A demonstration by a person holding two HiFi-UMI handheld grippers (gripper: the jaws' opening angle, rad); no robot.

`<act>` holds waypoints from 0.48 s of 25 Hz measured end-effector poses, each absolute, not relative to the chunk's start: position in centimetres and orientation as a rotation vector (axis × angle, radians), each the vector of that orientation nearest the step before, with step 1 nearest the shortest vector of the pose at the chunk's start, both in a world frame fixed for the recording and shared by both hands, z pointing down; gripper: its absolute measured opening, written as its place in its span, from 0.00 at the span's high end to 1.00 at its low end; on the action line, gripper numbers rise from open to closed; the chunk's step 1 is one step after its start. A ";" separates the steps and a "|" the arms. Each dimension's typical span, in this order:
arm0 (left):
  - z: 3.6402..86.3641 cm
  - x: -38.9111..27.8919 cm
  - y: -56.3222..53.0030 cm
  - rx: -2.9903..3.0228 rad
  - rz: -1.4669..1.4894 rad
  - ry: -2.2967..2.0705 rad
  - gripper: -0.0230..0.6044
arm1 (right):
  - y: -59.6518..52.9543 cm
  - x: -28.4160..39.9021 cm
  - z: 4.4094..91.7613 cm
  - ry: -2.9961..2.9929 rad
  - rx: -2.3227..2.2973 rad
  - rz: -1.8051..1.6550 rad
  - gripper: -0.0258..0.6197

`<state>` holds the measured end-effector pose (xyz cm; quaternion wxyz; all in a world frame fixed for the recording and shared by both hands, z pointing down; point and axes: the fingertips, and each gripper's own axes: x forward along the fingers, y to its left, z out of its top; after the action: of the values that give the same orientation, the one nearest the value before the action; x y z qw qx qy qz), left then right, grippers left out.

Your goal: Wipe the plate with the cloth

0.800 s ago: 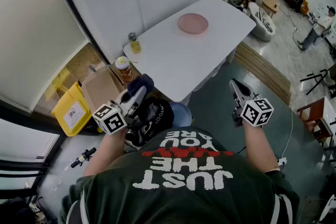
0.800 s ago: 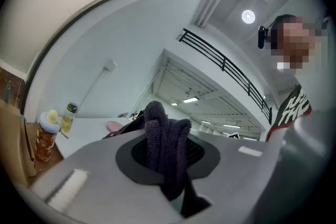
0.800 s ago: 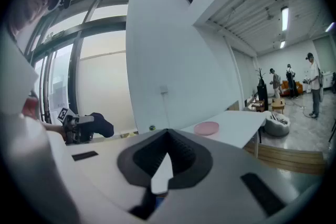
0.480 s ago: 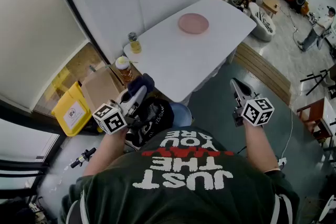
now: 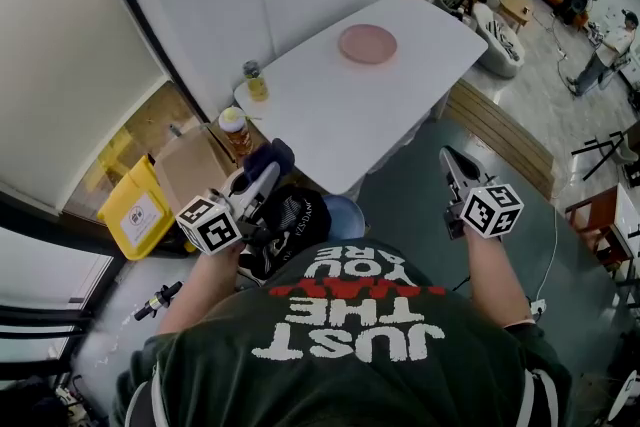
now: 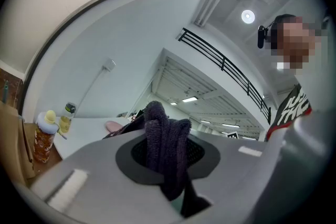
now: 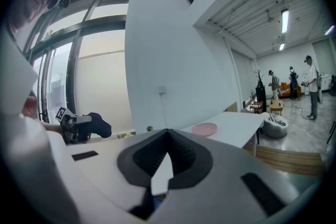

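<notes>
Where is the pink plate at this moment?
In the head view, the pink plate lies on the far part of the white table, near the picture's top centre. A small yellow bottle stands at the table's near left corner.

The left gripper (image 6: 167,161) has its jaws clamped on a dark knitted cloth (image 6: 164,136), bunched upright between them. Beyond, a white table (image 6: 86,135) carries a pink plate (image 6: 113,126) and a small yellow-filled bottle (image 6: 66,117).
</notes>
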<state>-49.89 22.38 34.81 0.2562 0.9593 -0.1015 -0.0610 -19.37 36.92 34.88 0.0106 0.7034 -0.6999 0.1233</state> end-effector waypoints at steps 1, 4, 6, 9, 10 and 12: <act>34.8 -49.9 22.4 2.605 -0.166 -0.272 0.87 | 36.9 -19.2 34.8 -2.186 2.209 0.390 0.96; 35.0 -49.6 22.6 2.617 -0.173 -0.249 0.87 | 37.2 -18.5 34.7 -2.185 2.238 0.397 0.95; 35.1 -49.2 22.8 2.611 -0.161 -0.259 0.87 | 37.6 -17.9 34.7 -2.182 2.244 0.396 0.95; 35.6 -48.0 22.9 2.601 -0.140 -0.271 0.87 | 38.0 -16.6 35.2 -2.183 2.251 0.408 0.95; 35.9 -47.4 22.9 2.602 -0.134 -0.269 0.87 | 38.2 -16.0 35.5 -2.183 2.252 0.416 0.95; 36.5 -45.8 22.9 2.605 -0.120 -0.266 0.87 | 38.3 -14.4 36.3 -2.184 2.250 0.429 0.95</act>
<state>-45.81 22.88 36.48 0.2570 0.9604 -0.0981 -0.0442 -14.36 38.27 36.27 -0.0118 0.7108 -0.6901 0.1355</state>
